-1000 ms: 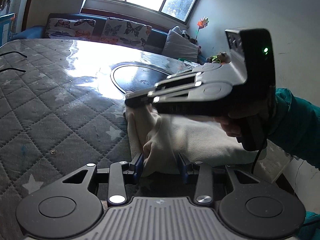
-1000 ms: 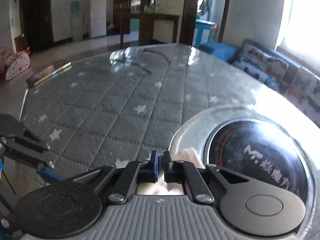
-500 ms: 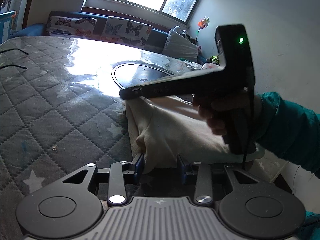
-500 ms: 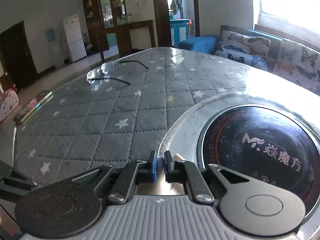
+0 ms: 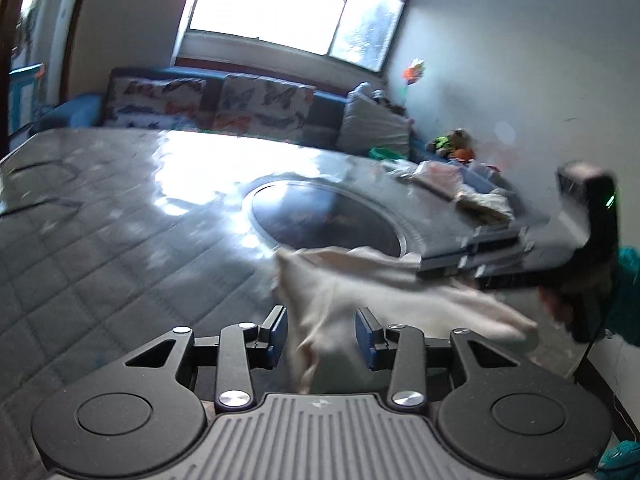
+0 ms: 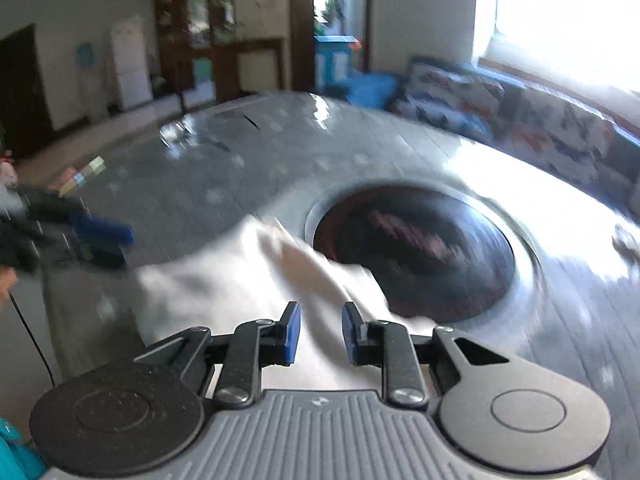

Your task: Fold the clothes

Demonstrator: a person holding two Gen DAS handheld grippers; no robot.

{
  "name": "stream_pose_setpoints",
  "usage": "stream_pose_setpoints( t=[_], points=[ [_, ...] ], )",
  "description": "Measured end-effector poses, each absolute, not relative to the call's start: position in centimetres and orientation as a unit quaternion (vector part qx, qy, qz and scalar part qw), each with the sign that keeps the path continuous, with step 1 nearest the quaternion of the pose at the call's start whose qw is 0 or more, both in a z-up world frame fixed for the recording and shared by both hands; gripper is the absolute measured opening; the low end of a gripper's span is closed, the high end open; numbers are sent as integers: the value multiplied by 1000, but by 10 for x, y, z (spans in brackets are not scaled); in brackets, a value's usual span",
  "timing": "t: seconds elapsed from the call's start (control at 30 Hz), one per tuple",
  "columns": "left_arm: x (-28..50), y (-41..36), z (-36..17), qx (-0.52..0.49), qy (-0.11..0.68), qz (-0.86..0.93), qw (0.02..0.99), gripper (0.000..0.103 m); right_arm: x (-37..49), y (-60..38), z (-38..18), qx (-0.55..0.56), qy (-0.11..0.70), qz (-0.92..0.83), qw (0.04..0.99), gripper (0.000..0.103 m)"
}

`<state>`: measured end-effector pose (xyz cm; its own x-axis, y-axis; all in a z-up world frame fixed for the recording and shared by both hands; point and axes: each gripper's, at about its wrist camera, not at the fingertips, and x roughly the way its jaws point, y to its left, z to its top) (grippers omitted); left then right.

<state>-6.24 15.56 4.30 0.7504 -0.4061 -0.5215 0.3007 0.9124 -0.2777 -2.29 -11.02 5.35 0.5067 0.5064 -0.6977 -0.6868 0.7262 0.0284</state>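
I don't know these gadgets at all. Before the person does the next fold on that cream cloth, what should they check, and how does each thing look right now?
1. Left gripper has cloth between its pads: ok, a bunch of the cream cloth sits there; whether the pads press on it, cannot tell.
2. Right gripper free of the cloth: ok, its jaws have just been opening and stand apart, the cloth lies below them, not pinched.
3. Cloth lying flat: not ok, it is bunched and partly lifted.
4. Cloth clear of the dark round inset: not ok, its edge reaches over the rim.
5. Quilted table cover free beside the cloth: ok.
6. Sharp view: not ok, both views are blurred.
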Motion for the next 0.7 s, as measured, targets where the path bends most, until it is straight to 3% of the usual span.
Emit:
stream_pose_setpoints(
  t=[0.43,0.7],
  points=[
    [8,117,17,-55,361,-180,914,43,-10,-159,45,-92,358,278,887,19],
    [8,112,13,-38,361,-177,915,44,-81,-146,60,-166,339,367,850,19]
  ],
)
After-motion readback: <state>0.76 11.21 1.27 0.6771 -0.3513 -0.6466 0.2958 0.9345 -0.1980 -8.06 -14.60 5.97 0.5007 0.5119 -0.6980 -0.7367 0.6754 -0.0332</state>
